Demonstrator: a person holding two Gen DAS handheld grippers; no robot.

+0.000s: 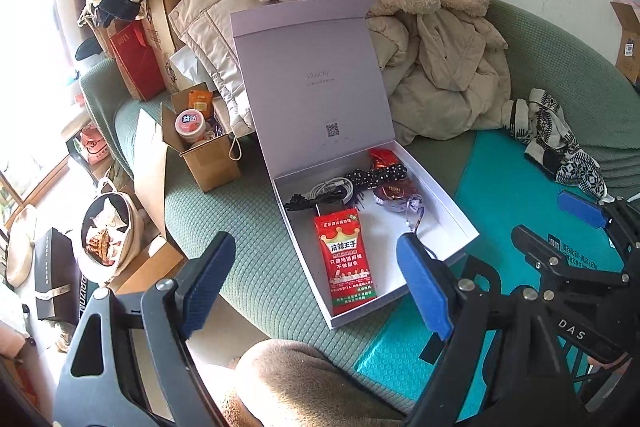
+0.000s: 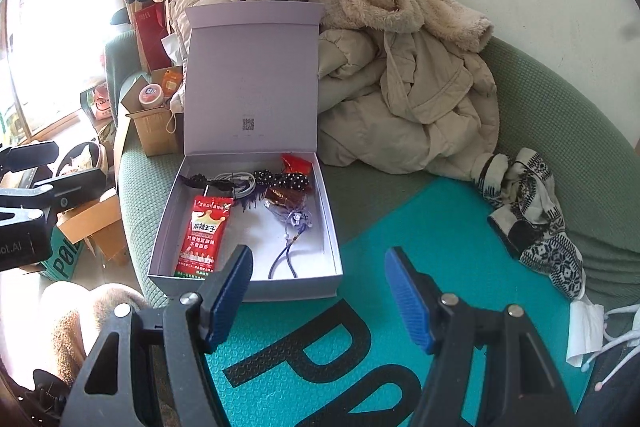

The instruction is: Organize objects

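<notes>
The left gripper [image 1: 316, 287] and right gripper [image 2: 318, 297] are held spread, nothing between them. Ahead of both, an open white box [image 2: 328, 219] is seen, a red snack packet [image 2: 204, 235] inside.

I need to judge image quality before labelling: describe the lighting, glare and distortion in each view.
Left wrist view: daylight blows out the left edge, fisheye bends the sofa, white box sharp. Right wrist view: upper-left corner washed out by the same glare, black corners from the lens, teal mat and left claw clear.
</notes>
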